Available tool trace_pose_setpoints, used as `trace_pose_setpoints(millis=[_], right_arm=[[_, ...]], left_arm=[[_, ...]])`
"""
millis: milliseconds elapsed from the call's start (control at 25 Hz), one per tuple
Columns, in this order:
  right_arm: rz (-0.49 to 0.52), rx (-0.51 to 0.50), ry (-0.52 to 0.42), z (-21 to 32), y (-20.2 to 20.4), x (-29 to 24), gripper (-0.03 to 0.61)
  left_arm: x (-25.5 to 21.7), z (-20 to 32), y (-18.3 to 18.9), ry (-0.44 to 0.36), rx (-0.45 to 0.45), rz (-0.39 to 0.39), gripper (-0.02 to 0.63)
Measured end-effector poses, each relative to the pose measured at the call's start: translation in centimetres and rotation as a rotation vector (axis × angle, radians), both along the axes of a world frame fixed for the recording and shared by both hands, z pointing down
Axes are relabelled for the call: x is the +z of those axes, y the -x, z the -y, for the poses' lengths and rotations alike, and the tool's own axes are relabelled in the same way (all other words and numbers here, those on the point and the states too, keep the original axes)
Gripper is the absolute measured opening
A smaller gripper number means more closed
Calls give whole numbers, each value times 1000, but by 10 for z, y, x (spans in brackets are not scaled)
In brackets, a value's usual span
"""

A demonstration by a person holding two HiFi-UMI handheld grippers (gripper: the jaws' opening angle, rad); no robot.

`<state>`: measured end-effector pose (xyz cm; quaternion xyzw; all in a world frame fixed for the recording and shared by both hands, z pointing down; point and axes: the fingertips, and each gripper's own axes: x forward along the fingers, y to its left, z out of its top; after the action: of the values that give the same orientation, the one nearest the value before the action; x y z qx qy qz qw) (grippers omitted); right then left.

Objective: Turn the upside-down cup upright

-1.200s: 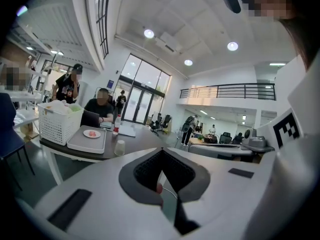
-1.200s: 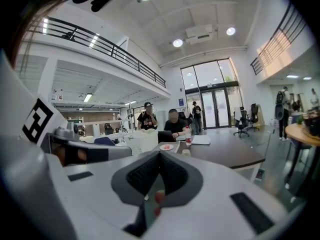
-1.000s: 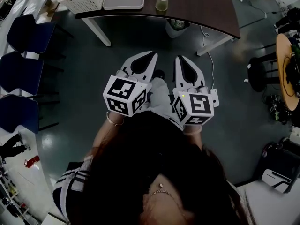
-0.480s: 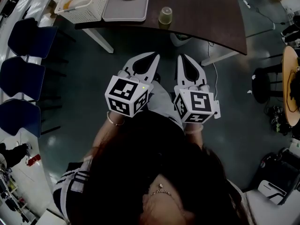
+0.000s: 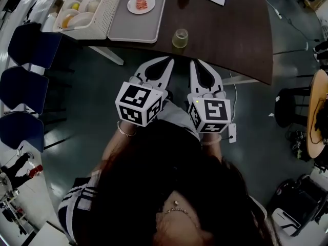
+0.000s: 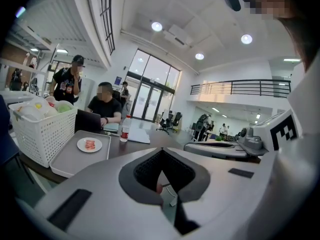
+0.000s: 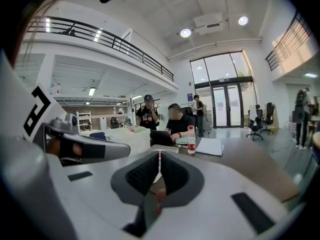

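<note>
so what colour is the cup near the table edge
The cup is a pale yellowish green and looks translucent. It shows best in the head view.

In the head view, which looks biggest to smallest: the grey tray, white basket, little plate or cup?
1. Flat grey tray and white plastic basket: tie, basket cut off at the edge.
2. Small round white plate.
3. Small yellowish see-through cup.

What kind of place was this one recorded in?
Most likely a large open-plan office or lab hall: a long dark table with blue chairs nearby, a person working at a laptop, and a railed upper gallery above.
</note>
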<state>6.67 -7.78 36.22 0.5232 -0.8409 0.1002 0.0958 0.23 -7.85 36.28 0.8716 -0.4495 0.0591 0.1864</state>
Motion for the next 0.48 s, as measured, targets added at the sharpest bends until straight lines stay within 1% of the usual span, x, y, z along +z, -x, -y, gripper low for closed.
trace_pose_setpoints(millis=[240, 480], right_arm=[[-10, -34, 15, 52, -7, 10, 20], [-35, -66, 28, 86, -2, 25, 20]], left_arm=[[6, 51, -3, 8, -43, 4, 3], [10, 79, 7, 22, -90, 8, 2]])
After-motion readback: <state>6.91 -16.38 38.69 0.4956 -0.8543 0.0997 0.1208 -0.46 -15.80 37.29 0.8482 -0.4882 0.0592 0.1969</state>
